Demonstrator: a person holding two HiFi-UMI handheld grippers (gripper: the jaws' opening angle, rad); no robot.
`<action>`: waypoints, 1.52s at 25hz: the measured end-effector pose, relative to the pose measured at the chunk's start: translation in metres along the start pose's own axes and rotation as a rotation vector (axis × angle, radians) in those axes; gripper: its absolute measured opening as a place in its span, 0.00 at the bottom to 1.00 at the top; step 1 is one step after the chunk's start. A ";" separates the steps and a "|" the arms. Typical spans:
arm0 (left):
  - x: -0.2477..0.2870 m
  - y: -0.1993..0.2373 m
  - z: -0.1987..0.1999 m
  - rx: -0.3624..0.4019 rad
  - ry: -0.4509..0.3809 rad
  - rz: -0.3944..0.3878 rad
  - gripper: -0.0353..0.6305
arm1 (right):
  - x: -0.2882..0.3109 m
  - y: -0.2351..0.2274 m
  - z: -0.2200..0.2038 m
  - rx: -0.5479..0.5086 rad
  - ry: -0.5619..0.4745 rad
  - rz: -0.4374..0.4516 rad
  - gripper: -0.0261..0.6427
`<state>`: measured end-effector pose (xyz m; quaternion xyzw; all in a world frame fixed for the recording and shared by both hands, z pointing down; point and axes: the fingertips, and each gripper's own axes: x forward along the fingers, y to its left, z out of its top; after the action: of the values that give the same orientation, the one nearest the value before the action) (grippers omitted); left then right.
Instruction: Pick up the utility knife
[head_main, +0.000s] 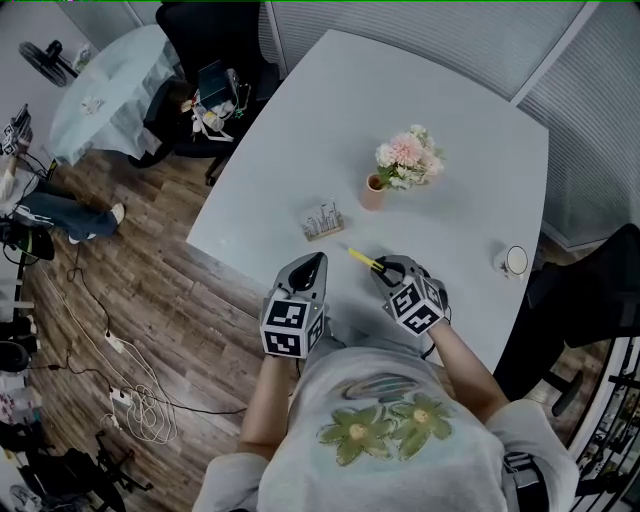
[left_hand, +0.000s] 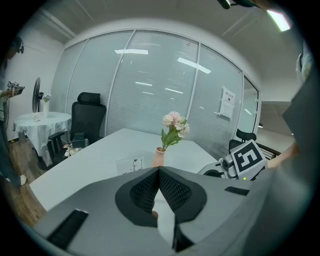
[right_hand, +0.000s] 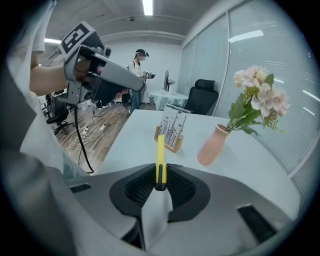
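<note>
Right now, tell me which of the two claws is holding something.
The right claw: a yellow utility knife is clamped in it. The left claw is shut with nothing inside.

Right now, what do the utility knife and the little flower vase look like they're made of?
Utility knife: likely plastic. It has a smooth, bright yellow casing of even colour with a black end.
Vase: probably matte ceramic or terracotta. It is salmon-pink with no shine, though painted plastic can't be ruled out.
</note>
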<state>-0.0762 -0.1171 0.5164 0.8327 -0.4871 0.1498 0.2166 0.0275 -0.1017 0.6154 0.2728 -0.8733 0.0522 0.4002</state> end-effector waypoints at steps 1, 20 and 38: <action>0.000 -0.001 0.001 0.001 -0.002 0.000 0.06 | -0.002 0.000 0.001 0.001 -0.007 -0.001 0.14; -0.016 -0.009 0.007 0.012 -0.023 0.020 0.06 | -0.030 0.003 0.031 0.005 -0.113 -0.022 0.14; -0.026 -0.019 0.015 0.026 -0.052 0.017 0.06 | -0.068 0.006 0.069 0.022 -0.239 -0.046 0.14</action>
<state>-0.0720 -0.0973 0.4871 0.8350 -0.4974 0.1362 0.1917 0.0144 -0.0888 0.5200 0.3014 -0.9076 0.0198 0.2915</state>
